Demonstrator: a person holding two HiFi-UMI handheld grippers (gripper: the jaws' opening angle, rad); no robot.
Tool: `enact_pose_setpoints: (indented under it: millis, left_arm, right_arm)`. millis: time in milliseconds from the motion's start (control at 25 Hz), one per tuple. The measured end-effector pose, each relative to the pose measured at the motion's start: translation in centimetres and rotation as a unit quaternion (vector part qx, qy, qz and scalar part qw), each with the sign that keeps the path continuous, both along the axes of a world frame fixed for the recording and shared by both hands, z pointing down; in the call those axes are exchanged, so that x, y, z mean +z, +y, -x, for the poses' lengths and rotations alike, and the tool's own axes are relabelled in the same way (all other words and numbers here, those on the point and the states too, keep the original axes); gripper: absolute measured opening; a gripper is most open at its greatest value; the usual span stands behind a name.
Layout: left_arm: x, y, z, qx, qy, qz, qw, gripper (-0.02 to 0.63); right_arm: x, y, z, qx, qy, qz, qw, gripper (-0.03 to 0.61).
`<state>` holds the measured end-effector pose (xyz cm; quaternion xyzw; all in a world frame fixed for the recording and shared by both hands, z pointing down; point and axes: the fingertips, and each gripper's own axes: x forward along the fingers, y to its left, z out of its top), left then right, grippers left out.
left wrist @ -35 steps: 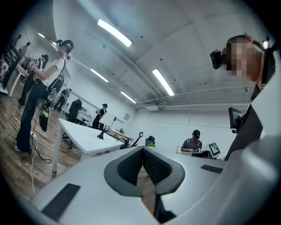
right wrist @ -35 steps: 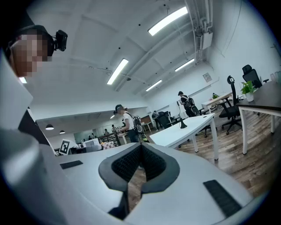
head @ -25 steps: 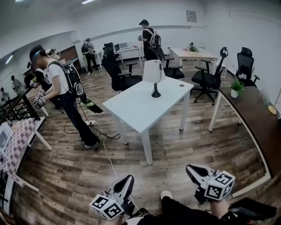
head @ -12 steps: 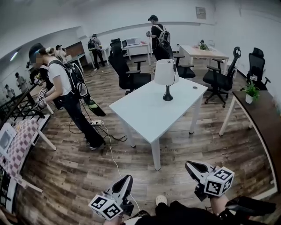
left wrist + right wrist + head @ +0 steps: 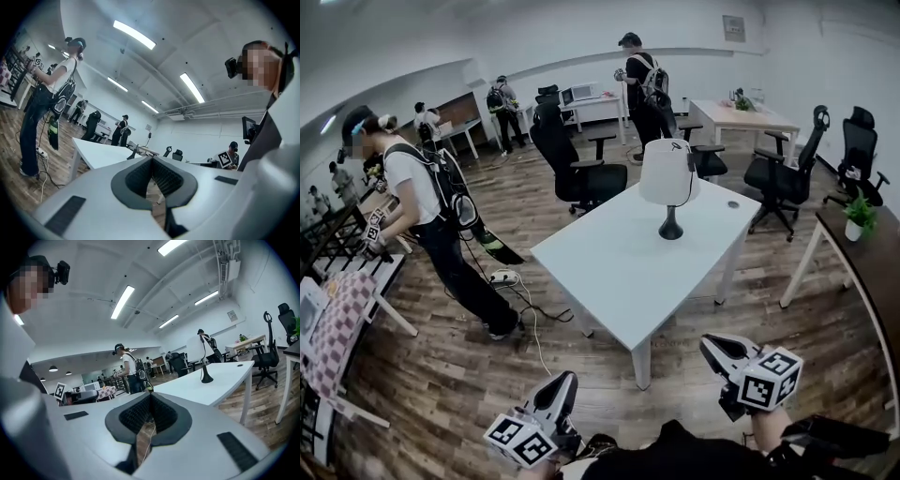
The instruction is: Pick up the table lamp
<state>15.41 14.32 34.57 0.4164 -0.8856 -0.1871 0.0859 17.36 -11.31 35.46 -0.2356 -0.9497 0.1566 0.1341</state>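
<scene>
The table lamp, white shade on a thin black stem and round black base, stands near the far end of a white table. It shows small in the right gripper view too, lamp on that table. My left gripper is held low at the bottom left, well short of the table, jaws shut and empty. My right gripper is at the bottom right, near the table's front corner, also shut with nothing in it. Both point level toward the table.
A person with a backpack stands left of the table by a floor cable. Black office chairs and another person are behind the table. A dark desk with a plant runs along the right.
The table and lamp have drawn nearer and larger in the head view as I walk forward. Both grippers keep their places low in the picture, still shut.
</scene>
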Motion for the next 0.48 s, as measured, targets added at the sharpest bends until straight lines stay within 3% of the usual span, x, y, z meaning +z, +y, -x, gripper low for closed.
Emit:
enact_pose_setpoints:
  millis: [240,480]
  left_arm:
    - [0.5,1.1,3.5,-0.024,0.015,-0.009,0.9995,0.014]
    - [1.1,3.9,6.1,-0.082,0.029,0.0,0.9962,0.014]
  right_arm:
    - [0.4,0.6,3.6,-0.013,0.007,0.02,1.0,0.014]
    - [1.9,1.4,6.2,-0.012,0.038,0.017,0.999,0.014]
